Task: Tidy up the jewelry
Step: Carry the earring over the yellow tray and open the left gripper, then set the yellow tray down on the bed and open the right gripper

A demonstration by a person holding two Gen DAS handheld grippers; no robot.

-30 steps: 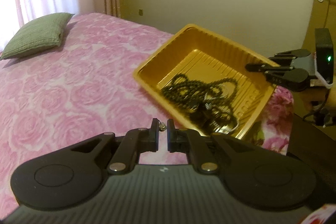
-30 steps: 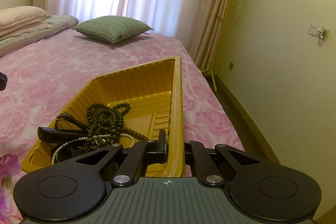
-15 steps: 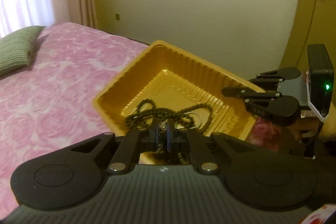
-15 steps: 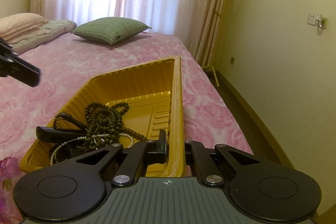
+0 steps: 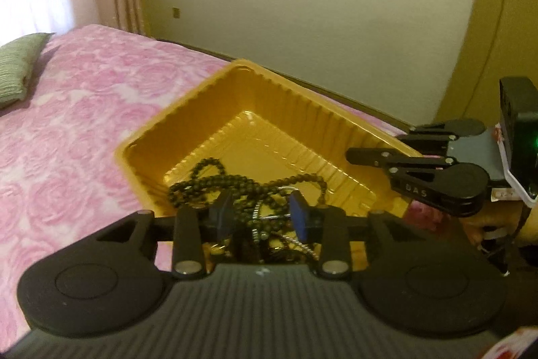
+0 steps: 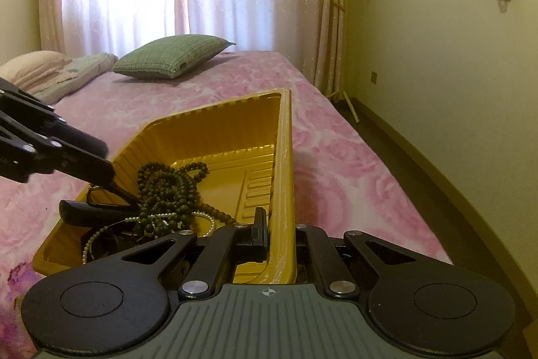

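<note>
Where beads (image 5: pixel 235 187) tangle in the tray (image 6: pixel 285 157), left tool (image 5: pixel 262 216) just parting — right tool (image 6: pixel 279 236) clamping tray wall, its far finger hidden.

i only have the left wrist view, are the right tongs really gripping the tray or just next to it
observer: gripping. In the right wrist view the right tongs are shut on the tray rim, with one finger inside the wall and the other outside.
operator: anything in there besides the dark beads
observer: yes, a long black piece lies in the tray next to the dark beads. I can't tell what it is.
operator: what else is on the bed
observer: a cream pillow at the head of the bed, beyond the green cushion.
</note>
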